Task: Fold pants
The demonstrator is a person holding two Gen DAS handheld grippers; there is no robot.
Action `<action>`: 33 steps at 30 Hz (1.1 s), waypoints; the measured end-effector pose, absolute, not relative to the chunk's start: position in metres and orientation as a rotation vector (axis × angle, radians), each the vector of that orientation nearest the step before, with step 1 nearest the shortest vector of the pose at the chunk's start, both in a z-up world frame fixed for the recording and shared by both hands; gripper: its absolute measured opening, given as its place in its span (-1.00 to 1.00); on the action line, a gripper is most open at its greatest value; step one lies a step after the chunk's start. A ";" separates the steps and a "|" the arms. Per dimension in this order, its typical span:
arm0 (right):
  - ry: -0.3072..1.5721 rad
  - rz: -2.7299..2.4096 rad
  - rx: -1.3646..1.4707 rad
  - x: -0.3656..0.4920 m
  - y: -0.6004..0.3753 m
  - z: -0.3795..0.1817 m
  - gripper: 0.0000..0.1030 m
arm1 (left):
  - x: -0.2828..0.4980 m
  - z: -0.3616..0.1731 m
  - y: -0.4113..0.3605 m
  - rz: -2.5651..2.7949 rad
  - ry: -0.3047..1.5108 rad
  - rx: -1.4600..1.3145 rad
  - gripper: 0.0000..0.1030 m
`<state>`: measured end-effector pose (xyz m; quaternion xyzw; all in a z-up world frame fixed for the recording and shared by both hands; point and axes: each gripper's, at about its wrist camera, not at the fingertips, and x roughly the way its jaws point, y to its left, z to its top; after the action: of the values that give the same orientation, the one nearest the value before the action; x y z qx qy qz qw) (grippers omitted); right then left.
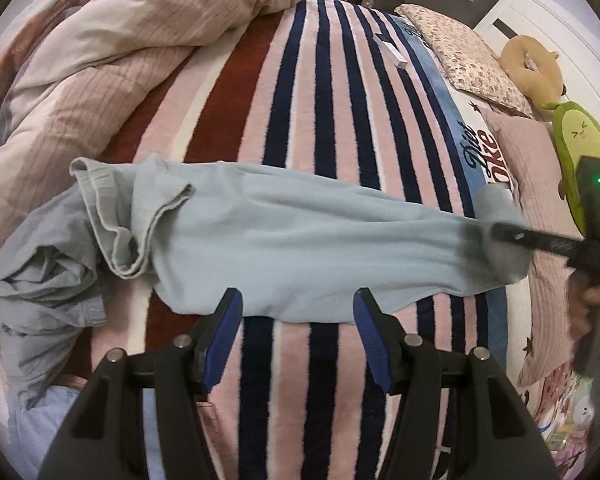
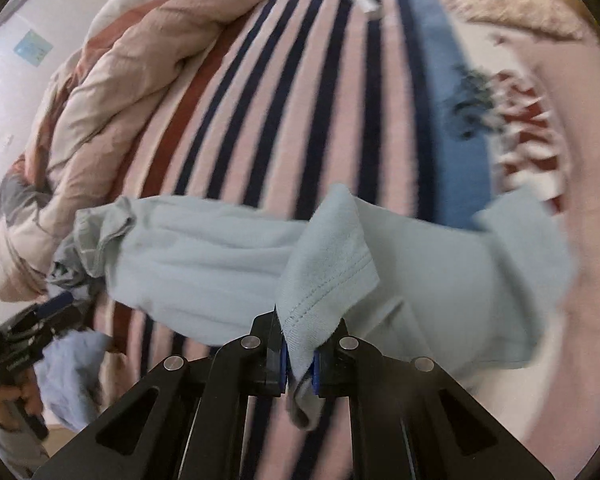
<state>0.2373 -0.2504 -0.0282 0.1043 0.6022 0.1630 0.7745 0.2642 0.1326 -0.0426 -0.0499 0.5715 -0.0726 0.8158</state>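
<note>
In the right wrist view, the striped blanket and the red lettering beyond the pants were smeared by motion blur, so the lettering could not be read. The hem of the pants was hidden between the pads of the right gripper. In the left wrist view, the far end of the pants was blurred where the right gripper met it. The grey garment beside the pants was cut off by the picture's edge.

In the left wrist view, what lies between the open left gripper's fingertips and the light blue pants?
Only bare striped blanket. The left gripper hangs open just short of the pants' near edge, nothing between its jaws.
</note>
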 end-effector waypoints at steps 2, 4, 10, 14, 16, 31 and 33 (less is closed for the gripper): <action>1.312 0.366 0.198 0.235 -0.227 -0.047 -0.95 | 0.266 -0.044 0.139 -0.168 1.222 -0.125 0.03; 1.318 0.374 0.186 0.234 -0.211 -0.061 -0.94 | 0.269 -0.048 0.140 -0.183 1.233 -0.145 0.04; 1.328 0.406 0.182 0.231 -0.197 -0.085 -0.85 | 0.282 -0.054 0.128 -0.222 1.230 -0.142 0.04; 1.348 0.398 0.192 0.228 -0.219 -0.077 -0.46 | 0.290 -0.050 0.115 -0.246 1.227 -0.128 0.04; 1.336 0.424 0.212 0.226 -0.236 -0.063 0.04 | 0.293 -0.047 0.107 -0.262 1.226 -0.120 0.09; 1.218 0.002 -0.139 0.240 -0.359 -0.064 0.12 | 0.318 -0.096 -0.017 -0.450 1.241 -0.038 0.29; 1.207 -0.032 -0.231 0.240 -0.359 -0.074 0.12 | 0.319 -0.112 -0.030 -0.448 1.252 -0.029 0.29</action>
<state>0.2397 -0.3586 -0.0737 -0.1085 0.5662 -0.0150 0.8170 0.3190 -0.0304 -0.1116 -0.0136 0.5807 -0.2080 0.7870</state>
